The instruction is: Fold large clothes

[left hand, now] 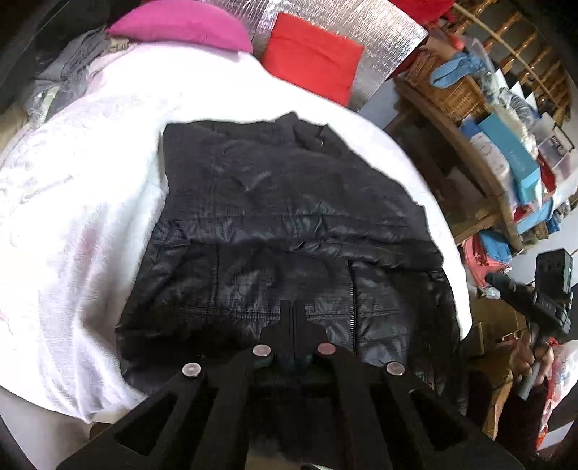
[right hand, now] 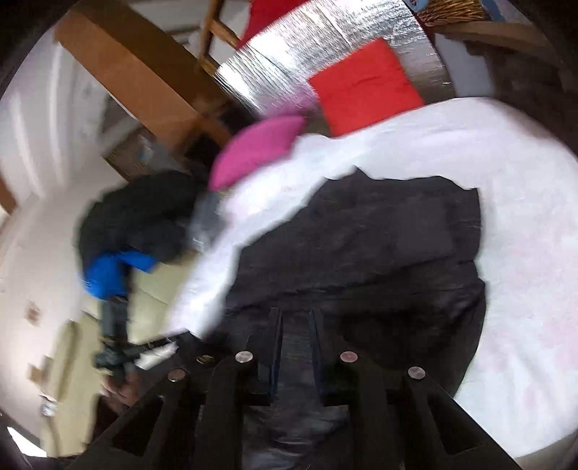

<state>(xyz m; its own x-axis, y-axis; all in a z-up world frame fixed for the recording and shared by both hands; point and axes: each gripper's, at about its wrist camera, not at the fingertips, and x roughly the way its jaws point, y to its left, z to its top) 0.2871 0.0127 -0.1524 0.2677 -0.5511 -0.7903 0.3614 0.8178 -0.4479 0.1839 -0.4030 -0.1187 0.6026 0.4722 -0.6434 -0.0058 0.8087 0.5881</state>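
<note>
A black padded jacket [left hand: 281,202] lies spread flat on the white bed sheet [left hand: 90,180], collar at the far end and zip hem nearest me. My left gripper [left hand: 294,325] is shut on that near hem, and the fabric bunches up around its fingers. In the right wrist view the same jacket [right hand: 379,246] stretches away from my right gripper [right hand: 296,325], whose fingers are shut on a fold of dark fabric. A hand [left hand: 534,361] holds the right gripper's handle at the right edge of the left wrist view. The view from the right wrist is blurred.
A pink pillow [left hand: 180,25] and a red pillow [left hand: 310,54] lean on a silver foil headboard [left hand: 390,32]. Grey clothes [left hand: 68,68] are piled at the bed's far left. Cluttered wooden shelves [left hand: 505,144] stand right of the bed. Dark and blue garments [right hand: 137,224] lie off its left side.
</note>
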